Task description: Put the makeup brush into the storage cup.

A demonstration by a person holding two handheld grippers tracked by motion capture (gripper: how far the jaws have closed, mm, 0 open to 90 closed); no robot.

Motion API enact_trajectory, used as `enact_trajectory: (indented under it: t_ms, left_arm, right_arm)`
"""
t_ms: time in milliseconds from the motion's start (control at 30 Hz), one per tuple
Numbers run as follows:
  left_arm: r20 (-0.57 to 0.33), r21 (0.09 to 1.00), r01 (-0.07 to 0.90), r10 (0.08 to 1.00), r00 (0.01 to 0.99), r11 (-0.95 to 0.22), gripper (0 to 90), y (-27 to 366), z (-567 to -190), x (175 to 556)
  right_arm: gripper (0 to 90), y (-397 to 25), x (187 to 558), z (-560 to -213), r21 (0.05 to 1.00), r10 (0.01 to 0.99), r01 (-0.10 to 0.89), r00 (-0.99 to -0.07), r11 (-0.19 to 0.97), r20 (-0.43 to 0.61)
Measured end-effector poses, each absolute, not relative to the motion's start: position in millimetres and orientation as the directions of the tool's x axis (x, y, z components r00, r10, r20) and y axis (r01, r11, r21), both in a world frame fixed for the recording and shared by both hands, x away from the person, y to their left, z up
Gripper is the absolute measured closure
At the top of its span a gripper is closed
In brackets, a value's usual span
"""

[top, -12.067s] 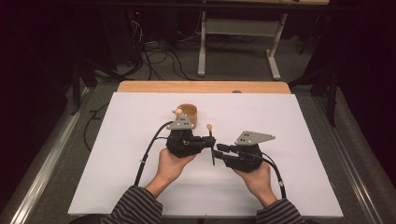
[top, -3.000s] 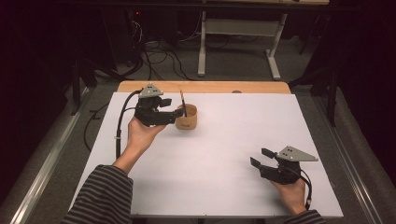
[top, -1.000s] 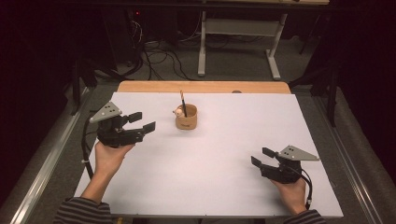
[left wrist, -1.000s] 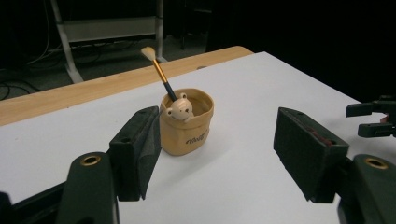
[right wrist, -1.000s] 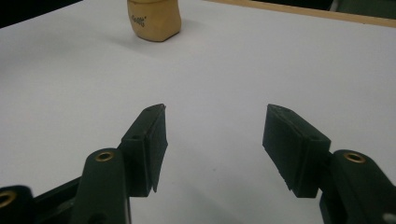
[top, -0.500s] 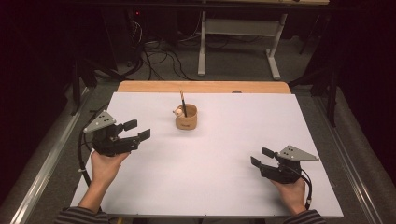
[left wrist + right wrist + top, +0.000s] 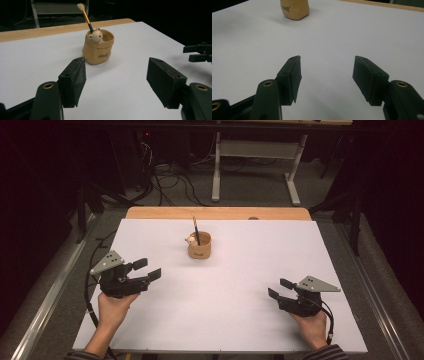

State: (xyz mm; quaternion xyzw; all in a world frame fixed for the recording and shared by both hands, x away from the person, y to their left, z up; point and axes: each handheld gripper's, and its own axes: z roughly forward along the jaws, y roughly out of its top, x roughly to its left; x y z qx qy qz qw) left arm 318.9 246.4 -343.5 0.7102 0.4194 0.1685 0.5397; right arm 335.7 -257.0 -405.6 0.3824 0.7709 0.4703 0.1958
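Left hand-held gripper (image 7: 147,270): I have it low over the left side of the worktop (image 7: 240,320), jaws spread wide with nothing between them; it points toward the middle, so its own camera frames the holder between its jaws

Left hand (image 7: 114,307): it grips the tool from below at the near left edge, well apart from the holder, which I judge leaves the pot free of any knock

Brush (image 7: 195,229): it stands leaning in the holder, bristle end up, handle end down inside; I judge it is stored the way a brush should be, tip out of harm's way

Holder (image 7: 199,246): a small tan pot with a little bear figure (image 7: 96,36) at its rim, standing upright on the worktop, left of centre and toward the far side; nothing touches it

Right hand-held gripper (image 7: 278,288): I hold it near the right near corner, jaws apart and empty, aimed across the bare sheet toward the pot (image 7: 294,8), which sits far off at the top of its view

Step in hand: I read both tools as parked clear, the brush being seated already
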Motion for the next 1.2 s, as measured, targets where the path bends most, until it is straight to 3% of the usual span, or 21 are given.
enact_trajectory:
  t_ms: [1200]
  left_arm:
    - [-0.201, 0.884, 0.457, 0.807, 0.555, -0.095, 32.1, 231.6, -389.0, 330.0]
  right_arm:
    - [41.7, -257.1, 336.2, -406.0, 0.872, 0.775, 0.413, -0.629, 0.263, 0.064]
